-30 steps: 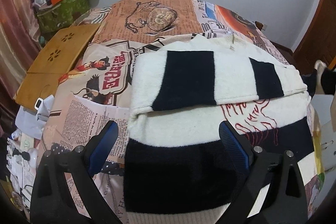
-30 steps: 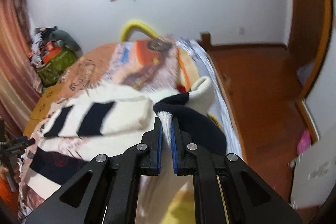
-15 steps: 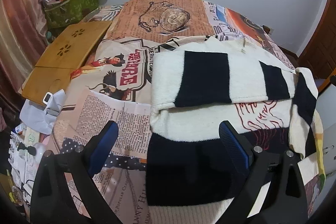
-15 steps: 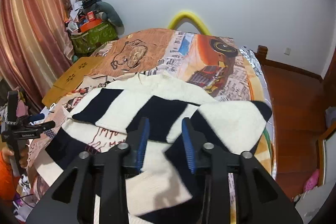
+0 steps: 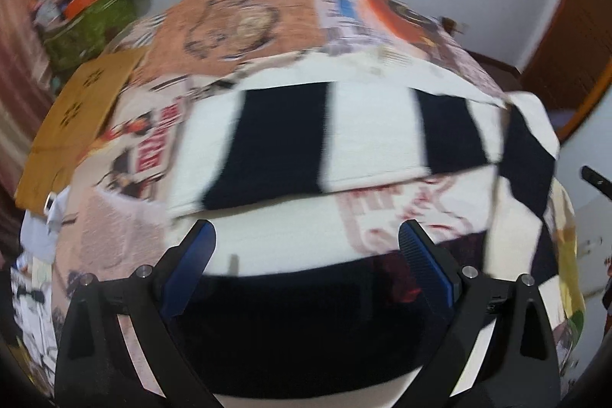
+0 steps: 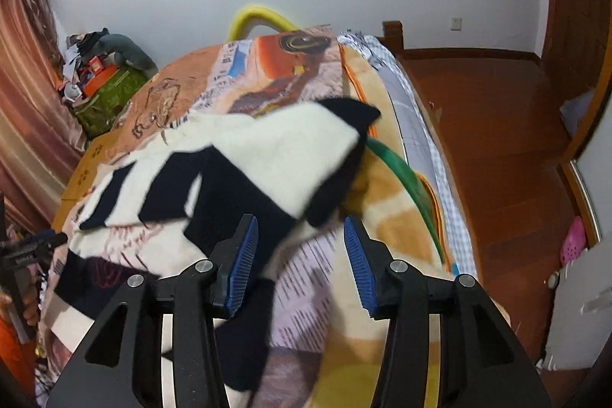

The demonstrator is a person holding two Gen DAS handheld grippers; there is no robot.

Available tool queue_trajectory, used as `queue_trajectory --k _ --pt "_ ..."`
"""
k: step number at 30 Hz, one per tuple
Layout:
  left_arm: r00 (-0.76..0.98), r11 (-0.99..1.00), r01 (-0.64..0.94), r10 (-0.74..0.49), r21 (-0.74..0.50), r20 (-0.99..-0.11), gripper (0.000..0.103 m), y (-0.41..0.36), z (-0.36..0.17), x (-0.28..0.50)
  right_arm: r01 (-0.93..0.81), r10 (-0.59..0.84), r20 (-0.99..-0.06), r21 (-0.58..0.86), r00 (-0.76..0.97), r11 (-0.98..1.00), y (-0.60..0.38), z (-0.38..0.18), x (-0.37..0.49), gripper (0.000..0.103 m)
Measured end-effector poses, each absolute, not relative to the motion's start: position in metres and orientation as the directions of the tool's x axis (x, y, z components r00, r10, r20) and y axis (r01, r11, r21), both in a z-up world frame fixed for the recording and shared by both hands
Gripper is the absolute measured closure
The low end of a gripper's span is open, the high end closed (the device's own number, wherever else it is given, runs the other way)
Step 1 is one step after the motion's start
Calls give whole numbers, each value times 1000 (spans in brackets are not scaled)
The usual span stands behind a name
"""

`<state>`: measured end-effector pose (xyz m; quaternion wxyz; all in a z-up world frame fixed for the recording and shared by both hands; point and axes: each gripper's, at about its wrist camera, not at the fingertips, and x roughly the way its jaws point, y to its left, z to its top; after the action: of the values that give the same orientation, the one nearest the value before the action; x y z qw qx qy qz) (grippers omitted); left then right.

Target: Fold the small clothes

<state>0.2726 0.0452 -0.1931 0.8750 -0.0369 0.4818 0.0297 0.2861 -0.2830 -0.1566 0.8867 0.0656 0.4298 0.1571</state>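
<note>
A white and black striped sweater (image 5: pixel 306 209) with a red print lies on the bed. One sleeve (image 5: pixel 325 148) is folded across its chest. The other sleeve (image 6: pixel 290 155) lies folded inward over the body at the right side. My left gripper (image 5: pixel 306 251) is open and empty, hovering over the sweater's lower black band. My right gripper (image 6: pixel 300 255) is open and empty, just above the sweater's right edge. The left gripper also shows at the far left of the right wrist view (image 6: pixel 34 243).
The bed has a printed blanket (image 6: pixel 267 71). A wooden board (image 5: pixel 76 125) lies on its left side. A green bag with clutter (image 6: pixel 111 90) stands by the curtain. A green hoop (image 6: pixel 405 178) lies by the bed's right edge, beside wooden floor (image 6: pixel 497 140).
My right gripper has opened wide, let go of the sleeve and drawn back; the sleeve now rests over the sweater. My left gripper has shifted right over the sweater, still open.
</note>
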Motion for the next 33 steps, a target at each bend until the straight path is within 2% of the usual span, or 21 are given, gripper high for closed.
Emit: queue_trajectory --k 7,10,14,16,18,20,21,22,23,24,27,33 --pt "496 995 101 -65 -16 -866 6 -59 -196 290 -270 320 -751 195 578 943 -282 -170 256 59" --pt "451 985 173 -94 -16 -888 6 -101 -210 293 -274 343 -728 218 593 937 -285 -171 245 55" --pt "398 964 266 -103 8 -911 6 -149 -232 290 -275 368 -705 248 606 929 -291 -174 231 54" --pt "381 947 321 -94 36 -920 11 -170 -244 285 -273 381 -701 266 603 924 -294 -176 229 54" --pt "363 937 342 -60 73 -930 29 -184 -258 284 -270 387 -698 278 603 922 -296 -178 225 54" --pt "369 937 340 -55 80 -928 37 -189 -264 285 -264 392 -695 290 602 920 -300 -180 223 54" --pt "380 937 338 -57 81 -923 53 -190 -263 286 -260 394 -693 295 604 919 -302 -182 222 54" --pt "386 939 331 -50 88 -921 62 -190 -261 288 -256 396 -691 302 605 918 -305 -183 221 54" --pt "389 943 319 -42 92 -920 82 -188 -259 290 -251 397 -690 308 606 918 -307 -183 221 54" --pt "389 950 304 -50 77 -920 90 -184 -255 294 -248 396 -689 310 607 918 -308 -184 221 54" --pt "397 962 274 -106 8 -912 91 -166 -239 303 -243 394 -689 311 608 919 -311 -184 222 54" --pt "529 974 208 -189 -89 -827 91 -131 -167 316 -249 379 -694 286 613 926 -308 -181 234 54"
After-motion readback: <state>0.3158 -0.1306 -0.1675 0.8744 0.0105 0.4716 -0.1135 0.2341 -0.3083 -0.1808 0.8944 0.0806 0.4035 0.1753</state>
